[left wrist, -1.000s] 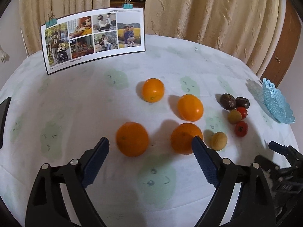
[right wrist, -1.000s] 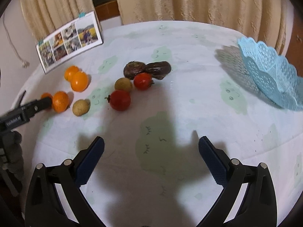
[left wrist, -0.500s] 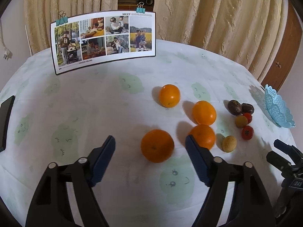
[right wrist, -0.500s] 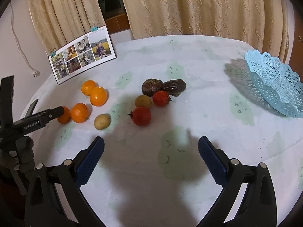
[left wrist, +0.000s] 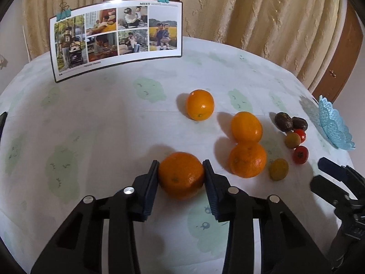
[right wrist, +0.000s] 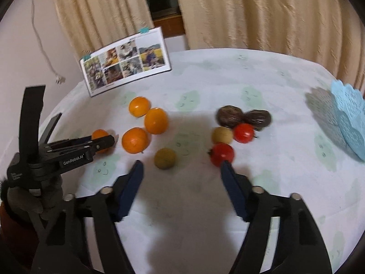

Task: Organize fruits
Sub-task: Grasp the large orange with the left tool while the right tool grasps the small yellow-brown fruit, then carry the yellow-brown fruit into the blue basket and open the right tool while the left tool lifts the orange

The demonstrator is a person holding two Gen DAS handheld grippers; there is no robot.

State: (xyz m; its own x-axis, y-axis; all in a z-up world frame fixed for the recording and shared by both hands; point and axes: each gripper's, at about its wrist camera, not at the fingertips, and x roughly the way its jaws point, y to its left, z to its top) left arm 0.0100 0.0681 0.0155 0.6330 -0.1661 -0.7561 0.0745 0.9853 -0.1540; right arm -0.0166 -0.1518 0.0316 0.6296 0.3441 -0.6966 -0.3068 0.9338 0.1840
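The left tool (left wrist: pixel 180 175) has both pads pressed against the sides of an orange (left wrist: pixel 181 174) that sits on the surface (left wrist: pixel 114 118) toward its left side — gripped, with its underside seemingly resting on the cloth. Three more oranges lie further in: one (left wrist: pixel 248 159) just to the right of the held fruit, a second (left wrist: pixel 246 126) touching that one from behind, and a third (left wrist: pixel 200 104) apart, nearer the photo card (left wrist: pixel 116 36) that stands at the far edge. The right tool (right wrist: pixel 181 167) hangs with its fingers spread wide, holding nothing, over the near part of the surface; a small yellow-green fruit (right wrist: pixel 165 158) lies just beyond its left finger, and a red tomato (right wrist: pixel 222 154) sits at the tip of its right finger. Behind the tomato are a pale round fruit (right wrist: pixel 221 135), a second tomato (right wrist: pixel 243 133) and two dark wrinkled fruits (right wrist: pixel 244 117), bunched close together. A light blue lace-pattern basket (right wrist: pixel 349 123) stands at the right edge, well apart from the fruit.
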